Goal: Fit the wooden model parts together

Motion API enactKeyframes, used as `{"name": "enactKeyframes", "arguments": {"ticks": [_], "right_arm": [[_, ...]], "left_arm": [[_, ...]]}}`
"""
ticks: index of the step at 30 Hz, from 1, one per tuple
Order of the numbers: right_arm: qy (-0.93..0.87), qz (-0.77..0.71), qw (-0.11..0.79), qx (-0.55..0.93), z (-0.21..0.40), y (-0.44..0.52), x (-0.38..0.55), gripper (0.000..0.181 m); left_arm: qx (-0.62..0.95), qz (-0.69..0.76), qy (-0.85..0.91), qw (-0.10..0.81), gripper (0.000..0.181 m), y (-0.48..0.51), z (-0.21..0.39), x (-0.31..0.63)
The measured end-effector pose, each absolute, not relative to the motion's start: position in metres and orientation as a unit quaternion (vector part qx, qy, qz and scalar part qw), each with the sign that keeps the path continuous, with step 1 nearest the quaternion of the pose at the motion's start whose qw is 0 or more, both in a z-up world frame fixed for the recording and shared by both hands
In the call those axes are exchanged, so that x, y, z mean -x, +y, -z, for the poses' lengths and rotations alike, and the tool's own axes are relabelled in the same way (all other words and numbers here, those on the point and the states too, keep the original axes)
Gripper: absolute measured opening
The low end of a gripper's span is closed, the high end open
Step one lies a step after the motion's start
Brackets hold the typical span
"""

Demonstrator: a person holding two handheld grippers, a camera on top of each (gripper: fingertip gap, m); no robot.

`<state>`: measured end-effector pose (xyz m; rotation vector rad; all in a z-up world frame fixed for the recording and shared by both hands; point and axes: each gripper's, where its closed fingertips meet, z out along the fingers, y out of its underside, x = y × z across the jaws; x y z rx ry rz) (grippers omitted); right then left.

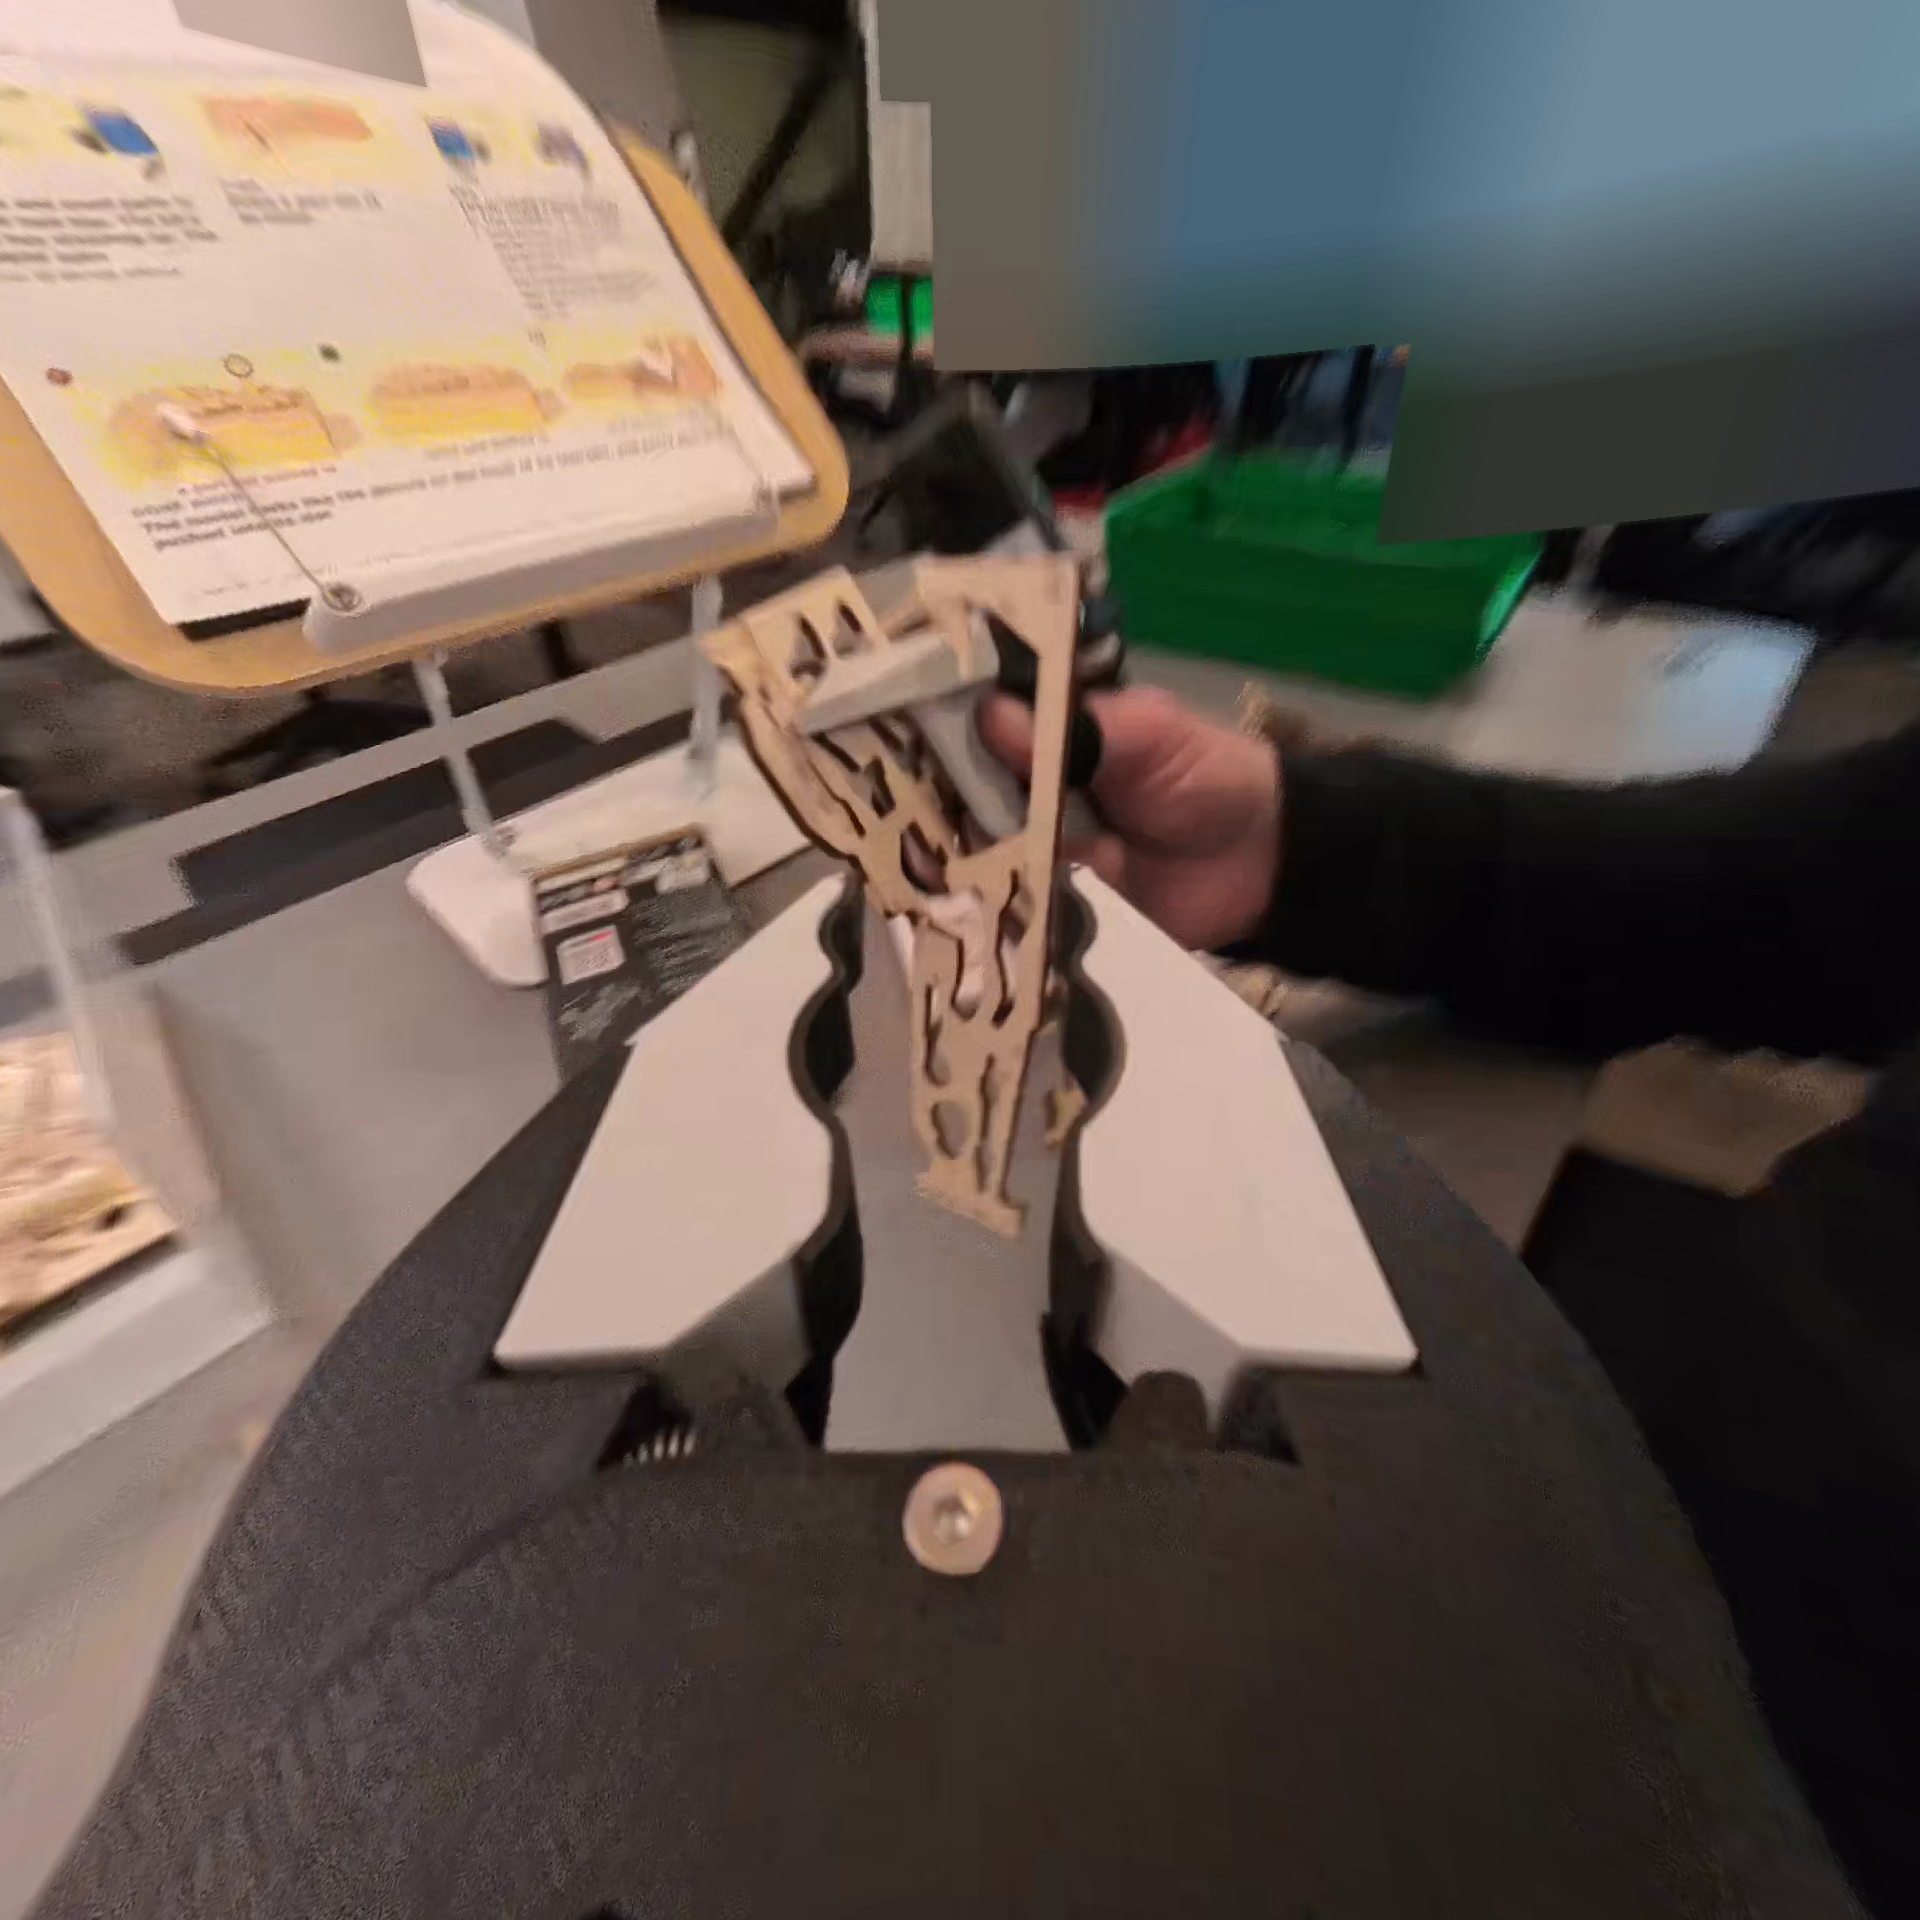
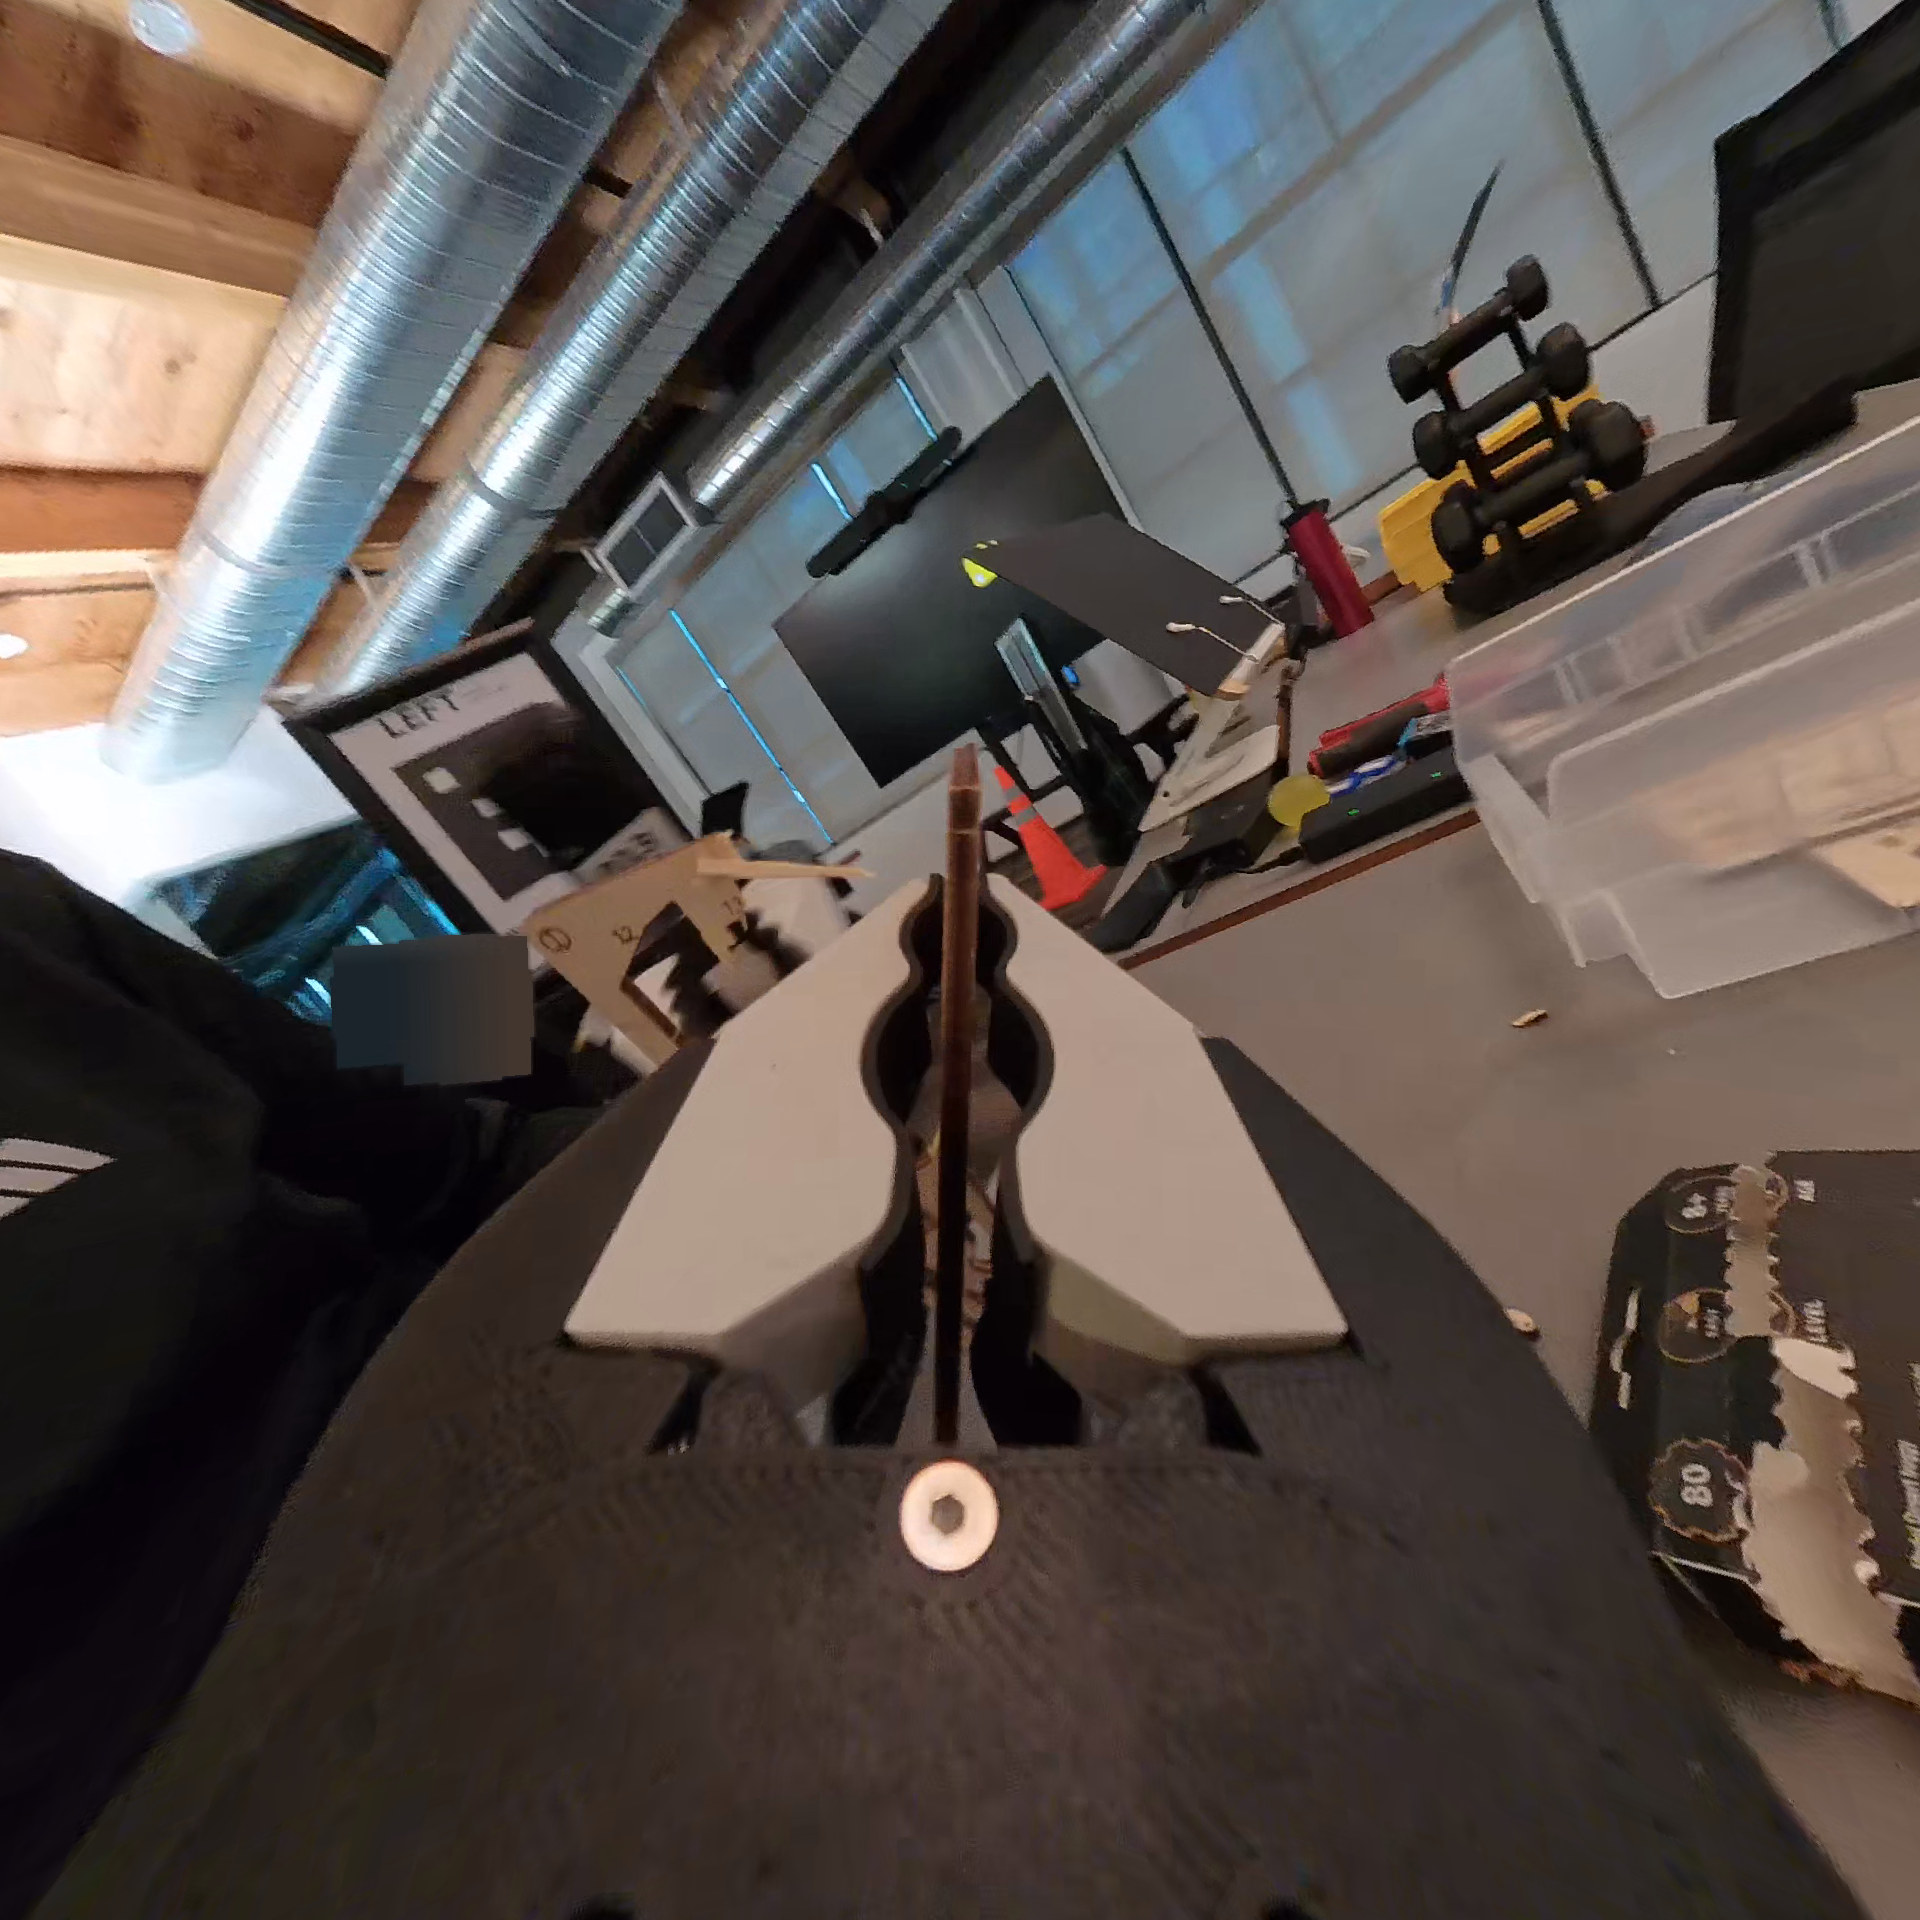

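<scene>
Alignment is underway: the right claw (image 2: 958, 966) is pinching the wooden sheet (image 2: 962, 1039) edge-on, while the left claw (image 1: 961, 997) is standing apart around its lower end (image 1: 971, 1122), off the surface. Next probably calls for a steady grip.

Pale cut-out wooden sheet (image 1: 977, 935), upright, held aloft.

left wrist view: close behind own hand-held gripper (image 1: 956, 997), facing level across the desk (image 1: 343, 1039) toward a document stand (image 1: 416, 343). right wrist view: tilted steeply up past its hand-held gripper (image 2: 961, 914) toward ceiling ducts (image 2: 416, 343). shared: the wooden sheet (image 1: 997, 831) (image 2: 961, 1039), seen flat versus edge-on.
</scene>
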<state>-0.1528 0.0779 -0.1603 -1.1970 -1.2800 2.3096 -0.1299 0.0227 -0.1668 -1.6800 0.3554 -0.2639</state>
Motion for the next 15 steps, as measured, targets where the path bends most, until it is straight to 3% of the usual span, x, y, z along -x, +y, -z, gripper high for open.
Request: {"name": "enactKeyframes", "arguments": {"ticks": [2,6,9,15], "right_arm": [[-0.433,-0.798,0.115,0.402,0.158,0.08,0.15,0.0],[-0.471,-0.789,0.118,0.377,0.156,0.059,0.15,0.0],[-0.471,-0.785,0.13,0.38,0.157,0.057,0.152,0.001],[-0.497,-0.741,0.2,0.405,0.16,0.064,0.154,0.002]], "left_arm": [[0.713,0.165,0.108,0.672,0.031,0.02,0.149,0.151],[0.765,0.158,0.069,0.621,0.028,0.053,0.173,0.153],[0.77,0.18,0.065,0.609,0.006,0.065,0.18,0.143],[0.779,0.146,0.055,0.607,0.005,0.071,0.184,0.144]]}}
